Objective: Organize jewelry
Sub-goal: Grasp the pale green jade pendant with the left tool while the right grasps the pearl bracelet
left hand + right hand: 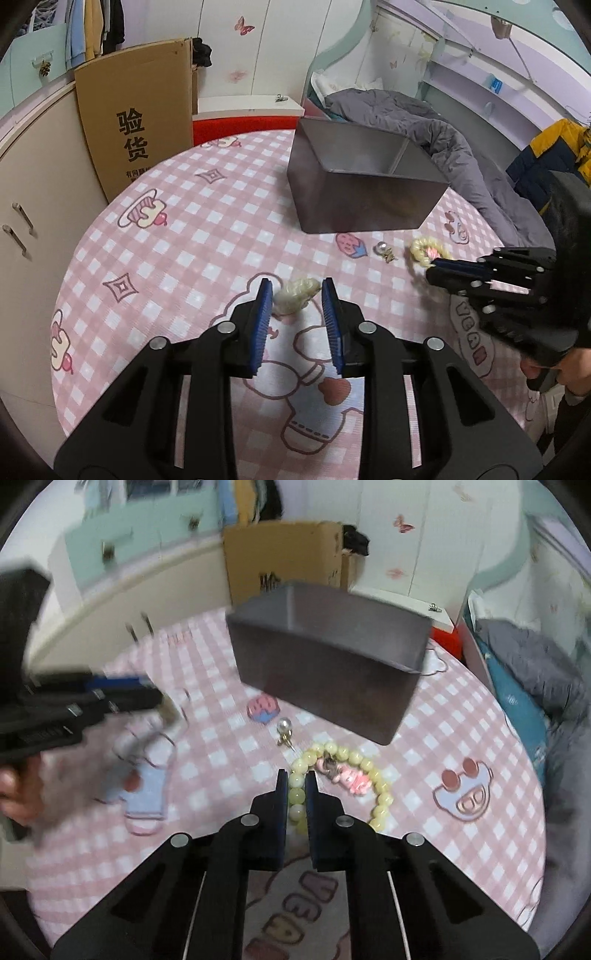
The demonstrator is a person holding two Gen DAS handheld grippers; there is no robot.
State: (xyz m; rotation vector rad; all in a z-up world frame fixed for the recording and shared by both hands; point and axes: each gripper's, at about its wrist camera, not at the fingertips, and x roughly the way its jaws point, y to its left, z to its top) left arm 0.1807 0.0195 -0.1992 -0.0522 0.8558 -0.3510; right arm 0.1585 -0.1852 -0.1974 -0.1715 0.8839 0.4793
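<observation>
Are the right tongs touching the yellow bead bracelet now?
Touching. In the right wrist view the right tongs are closed on the bead bracelet: its beads sit between both pads with no gap showing on either side.

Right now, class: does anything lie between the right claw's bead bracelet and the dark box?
Only the small pearl earring lies off that line on the cloth; the bead bracelet faces the dark box unobstructed.

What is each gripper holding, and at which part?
The right gripper is shut on the beaded bracelet, pinching its near-left bead strand. The left gripper holds nothing; it is open around a cream bracelet.
</observation>
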